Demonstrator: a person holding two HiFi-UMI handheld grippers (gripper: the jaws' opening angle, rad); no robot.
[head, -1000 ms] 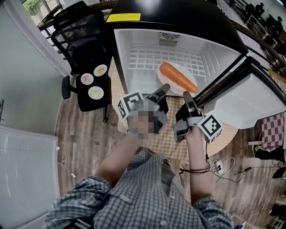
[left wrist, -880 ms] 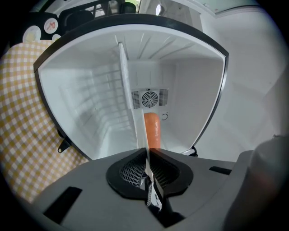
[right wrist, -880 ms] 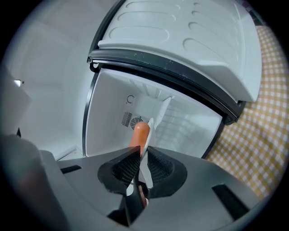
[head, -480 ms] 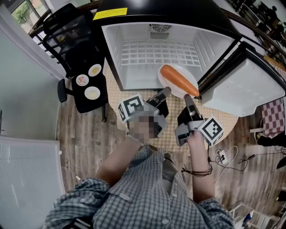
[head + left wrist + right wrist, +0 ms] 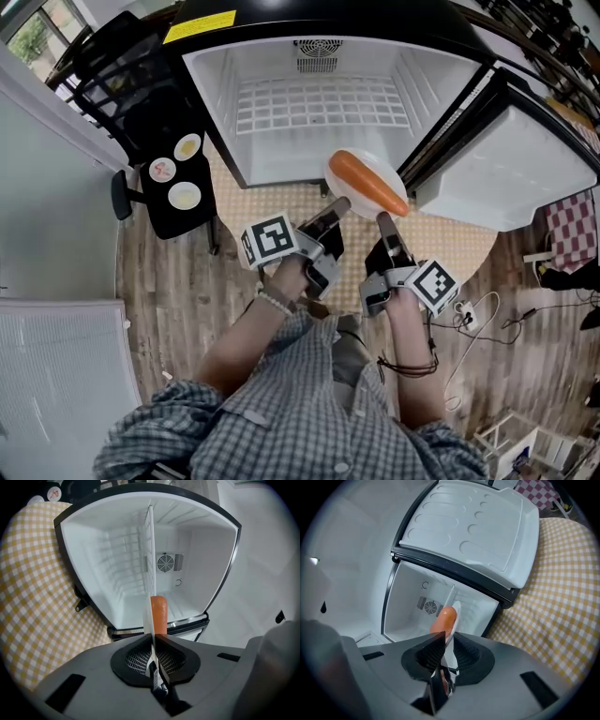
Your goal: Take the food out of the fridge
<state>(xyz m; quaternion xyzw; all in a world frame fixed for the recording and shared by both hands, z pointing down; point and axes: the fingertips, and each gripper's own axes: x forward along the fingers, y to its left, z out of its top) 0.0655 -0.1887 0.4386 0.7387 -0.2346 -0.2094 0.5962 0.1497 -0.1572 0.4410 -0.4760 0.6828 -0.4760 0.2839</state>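
Plate (image 5: 332,175) pinched by level left gripper (image 5: 339,202), right gripper (image 5: 382,219).

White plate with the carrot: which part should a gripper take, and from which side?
Take the white plate by its thin near rim, jaws level, from the person's side, as the left gripper and right gripper do; the carrot lies loose on top, so it likely must stay flat.

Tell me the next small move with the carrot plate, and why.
Probably lower the plate onto the checkered cloth in front of the fridge. The left gripper and right gripper both clamp its rim, the carrot lies on it, and it appears outside the compartment, above the cloth.
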